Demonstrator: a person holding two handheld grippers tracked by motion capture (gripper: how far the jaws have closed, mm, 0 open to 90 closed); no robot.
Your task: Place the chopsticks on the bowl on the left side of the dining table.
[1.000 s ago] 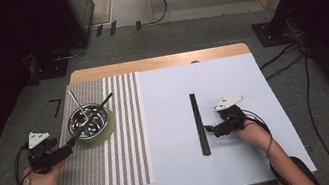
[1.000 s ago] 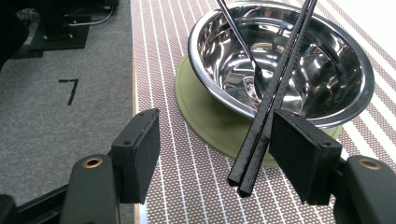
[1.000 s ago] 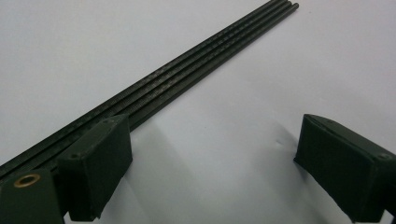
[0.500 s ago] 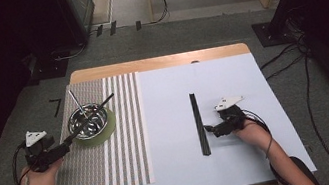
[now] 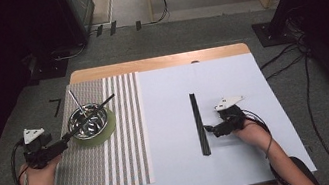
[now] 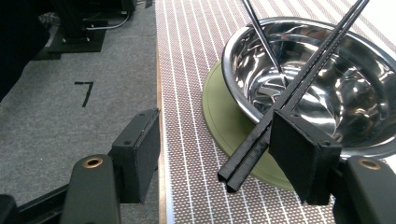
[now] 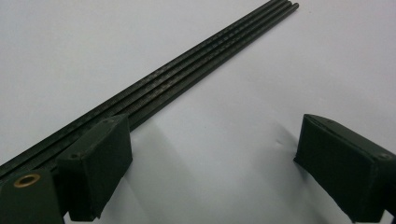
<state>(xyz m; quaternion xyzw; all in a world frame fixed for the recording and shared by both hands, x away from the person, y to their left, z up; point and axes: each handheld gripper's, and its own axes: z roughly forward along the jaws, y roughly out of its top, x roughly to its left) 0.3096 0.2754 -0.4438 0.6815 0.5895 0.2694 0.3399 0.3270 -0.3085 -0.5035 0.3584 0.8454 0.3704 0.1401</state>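
A steel bowl [image 5: 89,121] stands on a green coaster [image 5: 108,130] on the striped mat [image 5: 113,162]. A metal utensil [image 5: 76,99] leans in the bowl [image 6: 322,88]. A pair of black chopsticks [image 5: 92,113] rests slanted across the bowl's rim. Their near end [image 6: 252,149] lies beside one jaw of my left gripper [image 5: 62,142] [image 6: 212,135]; the other jaw stands far off, so it is open. On the white tabletop my right gripper [image 5: 209,129] [image 7: 210,135] is open, with more black chopsticks [image 5: 200,124] [image 7: 187,74] lying just outside one jaw.
The mat's left edge [image 6: 159,93] meets the table's edge, with grey carpet [image 6: 70,102] beyond. White table surface [image 5: 167,122] spreads between the mat and the loose chopsticks. Cables [image 5: 288,56] trail on the floor at the right.
My left gripper has drawn back slightly to the left, away from the bowl. The chopsticks on the bowl and the right gripper have stayed put.
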